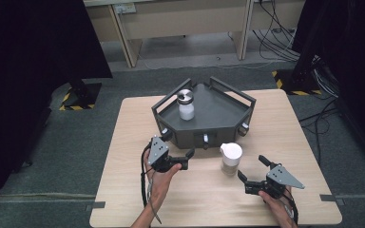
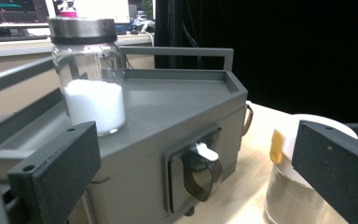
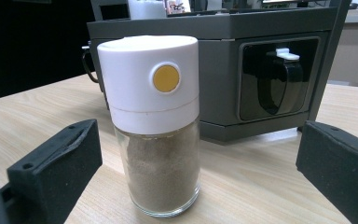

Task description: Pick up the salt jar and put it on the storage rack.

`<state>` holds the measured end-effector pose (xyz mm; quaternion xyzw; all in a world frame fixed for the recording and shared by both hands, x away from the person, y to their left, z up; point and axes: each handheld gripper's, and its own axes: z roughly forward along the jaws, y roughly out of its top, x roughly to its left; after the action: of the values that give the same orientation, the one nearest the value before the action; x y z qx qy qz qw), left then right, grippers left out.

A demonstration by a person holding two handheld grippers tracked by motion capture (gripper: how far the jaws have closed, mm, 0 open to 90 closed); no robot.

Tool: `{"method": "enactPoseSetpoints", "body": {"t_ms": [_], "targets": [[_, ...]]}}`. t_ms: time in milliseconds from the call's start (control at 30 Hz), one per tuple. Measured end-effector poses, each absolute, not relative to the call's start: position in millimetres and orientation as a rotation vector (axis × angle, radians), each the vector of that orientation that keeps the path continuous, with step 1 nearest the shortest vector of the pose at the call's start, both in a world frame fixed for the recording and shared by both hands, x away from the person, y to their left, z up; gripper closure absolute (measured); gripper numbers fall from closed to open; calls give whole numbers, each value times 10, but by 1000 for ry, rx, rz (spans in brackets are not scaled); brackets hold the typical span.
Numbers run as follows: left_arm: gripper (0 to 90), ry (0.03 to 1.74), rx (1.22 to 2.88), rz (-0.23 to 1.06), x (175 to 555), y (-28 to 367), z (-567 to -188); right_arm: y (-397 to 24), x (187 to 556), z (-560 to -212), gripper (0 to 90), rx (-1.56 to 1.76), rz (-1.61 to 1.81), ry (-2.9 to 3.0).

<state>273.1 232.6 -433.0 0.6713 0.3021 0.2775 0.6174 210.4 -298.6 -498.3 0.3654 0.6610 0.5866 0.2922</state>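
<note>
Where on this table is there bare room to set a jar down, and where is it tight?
Bare wood runs along the table's left edge and right of the tray. The tray floor right of the salt jar is also free. It is crowded in front, around the shaker, left gripper and right gripper.

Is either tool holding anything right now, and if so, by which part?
Nothing held. Left tool and right tool are both open; the white-capped jar stands free on the table.

High view looks down on the table point(image 1: 133, 190); both low gripper views closely share the grey tray point(image 2: 177, 107).
</note>
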Motion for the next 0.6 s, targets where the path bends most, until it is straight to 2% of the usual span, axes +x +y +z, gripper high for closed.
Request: {"method": "enactPoseSetpoints", "body": {"t_ms": [600], "targets": [[3,688,1540,631,2525,2457,-4769,-2979,2097,-4987,2,970,1564,1768]]}}
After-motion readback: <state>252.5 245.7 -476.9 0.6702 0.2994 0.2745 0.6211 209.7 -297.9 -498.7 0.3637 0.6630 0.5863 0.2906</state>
